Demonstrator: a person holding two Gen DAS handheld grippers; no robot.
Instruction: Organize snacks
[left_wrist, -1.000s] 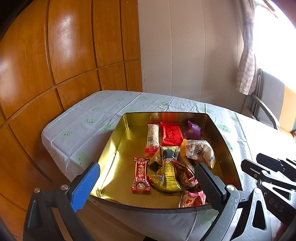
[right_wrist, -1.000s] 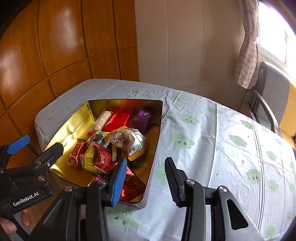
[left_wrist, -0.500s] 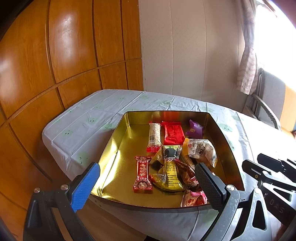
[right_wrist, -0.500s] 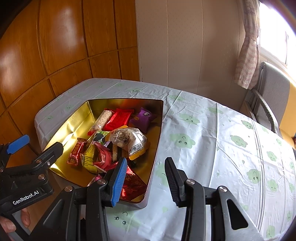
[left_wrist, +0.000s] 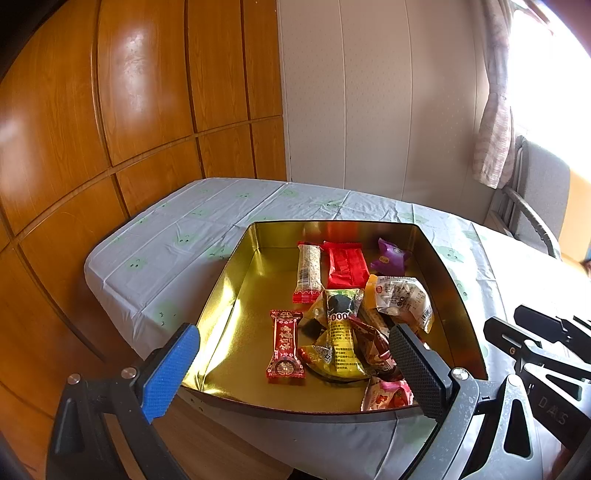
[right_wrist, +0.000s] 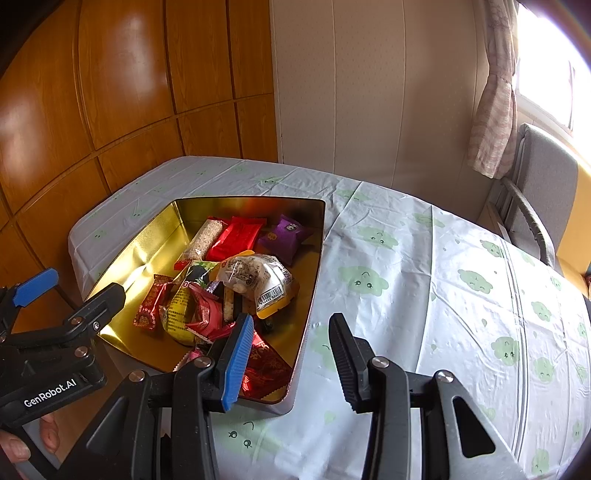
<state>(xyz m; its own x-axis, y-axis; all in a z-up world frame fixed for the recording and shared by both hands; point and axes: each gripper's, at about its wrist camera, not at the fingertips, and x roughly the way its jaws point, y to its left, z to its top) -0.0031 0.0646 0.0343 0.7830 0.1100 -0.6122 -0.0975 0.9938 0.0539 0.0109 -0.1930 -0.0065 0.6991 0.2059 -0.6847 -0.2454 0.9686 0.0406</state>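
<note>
Nothing moved since prior frames: both grippers, left (left_wrist: 293, 363) & right (right_wrist: 290, 350), hung open, empty, over gold tin (right_wrist: 155, 236) w/ snacks (right_wrist: 229, 288) heaped at its near-right; a careless grab could snag several wrappers.

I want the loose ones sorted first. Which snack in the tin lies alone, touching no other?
The red and gold candy, lying flat on the bare gold floor of the tin, left of the heaped packets.

Room around the table

A pale tablecloth (right_wrist: 424, 280) with green cloud faces fills the lower right. Wooden panelling (left_wrist: 110, 110) covers the upper left, a curtain (right_wrist: 493, 110) hangs upper right, above a grey chair (right_wrist: 543, 184).
</note>
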